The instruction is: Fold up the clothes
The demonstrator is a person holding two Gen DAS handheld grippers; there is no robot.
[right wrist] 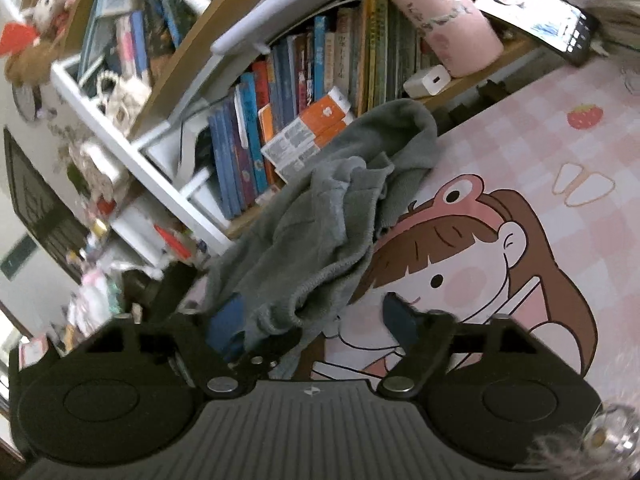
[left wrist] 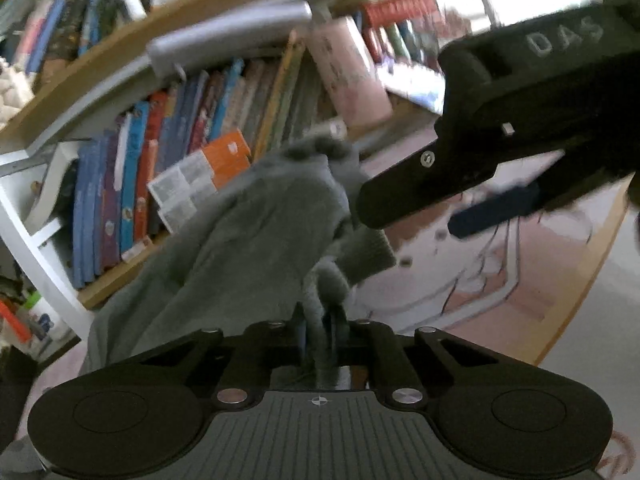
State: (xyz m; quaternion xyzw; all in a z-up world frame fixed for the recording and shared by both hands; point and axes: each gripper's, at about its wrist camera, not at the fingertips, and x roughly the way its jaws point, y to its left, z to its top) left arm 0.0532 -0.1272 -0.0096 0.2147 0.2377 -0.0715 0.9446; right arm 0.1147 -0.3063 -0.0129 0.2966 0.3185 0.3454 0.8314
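Observation:
A grey fleece garment (left wrist: 256,232) hangs bunched in front of the bookshelf, lifted off the pink cartoon mat (left wrist: 480,280). My left gripper (left wrist: 322,340) is shut on a fold of it. The right gripper (left wrist: 452,204) shows in the left wrist view at upper right, close beside the cloth. In the right wrist view the garment (right wrist: 320,216) is crumpled at the mat's left edge, draped over the left blue pad (right wrist: 228,328). My right gripper (right wrist: 316,328) is open; its right pad (right wrist: 400,320) is clear of the cloth above the mat (right wrist: 560,200).
A wooden bookshelf full of books (right wrist: 280,92) stands behind the garment. A pink cylinder (right wrist: 440,12), a white charger (right wrist: 426,80) and a phone (right wrist: 536,24) lie at the mat's far edge. White shelf frame (right wrist: 132,148) and clutter are at left.

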